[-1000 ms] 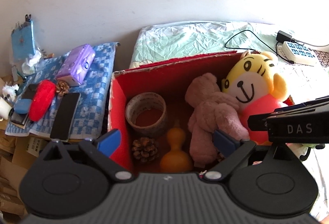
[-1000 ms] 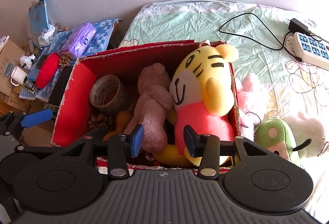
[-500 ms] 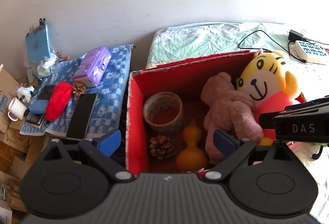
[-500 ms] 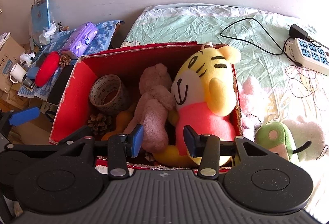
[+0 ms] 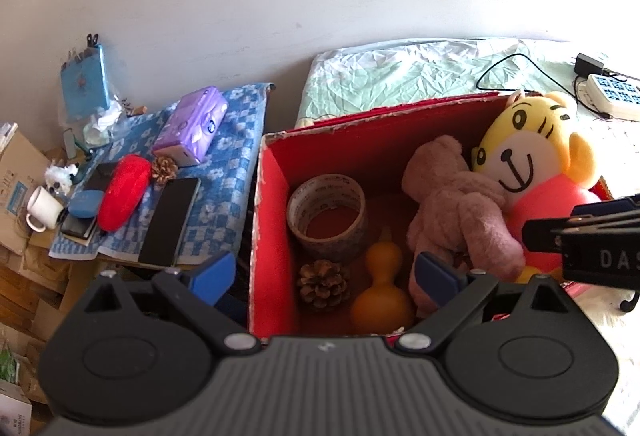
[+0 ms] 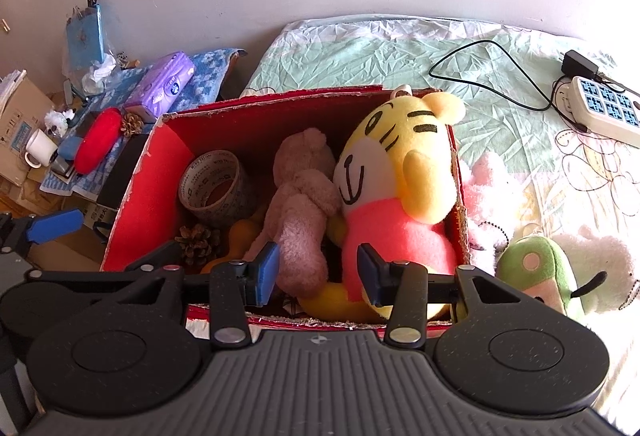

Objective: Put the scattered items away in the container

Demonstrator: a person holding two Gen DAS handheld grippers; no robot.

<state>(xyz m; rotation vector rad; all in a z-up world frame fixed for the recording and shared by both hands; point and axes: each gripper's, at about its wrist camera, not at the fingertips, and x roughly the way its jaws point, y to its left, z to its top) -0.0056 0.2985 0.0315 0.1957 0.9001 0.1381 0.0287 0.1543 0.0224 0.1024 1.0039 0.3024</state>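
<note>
Two hand-held grippers hover over the near rim of an open red box [image 6: 132,188] that stands on a bed [image 6: 400,48]. The left gripper [image 5: 322,272] has its jaws spread wide and holds nothing; below it, inside the box, lie a pinecone [image 5: 323,286], an orange gourd [image 5: 382,296] and, beyond them, a tape roll [image 5: 328,212]. The right gripper [image 6: 318,272] is partly spread, its jaws apart with nothing pinched, poised just above a yellow tiger plush [image 6: 400,188] and a brown bear plush [image 6: 304,204] packed side by side in the box. Still outside, to the right of the right gripper, lie a pink plush [image 6: 486,196] touching the box wall, a green plush [image 6: 540,276] and a white plush [image 6: 600,252] on the bed. The step in hand looks like fetching one of these; doing it well likely means swinging the right gripper rightward, opening wider, and pinching the soft body across its narrow middle. The green plush lies with its long axis running away from the gripper and slightly left, its dark antenna end toward the right. The tiger leans with its head away from the gripper and its feet near it.
</note>
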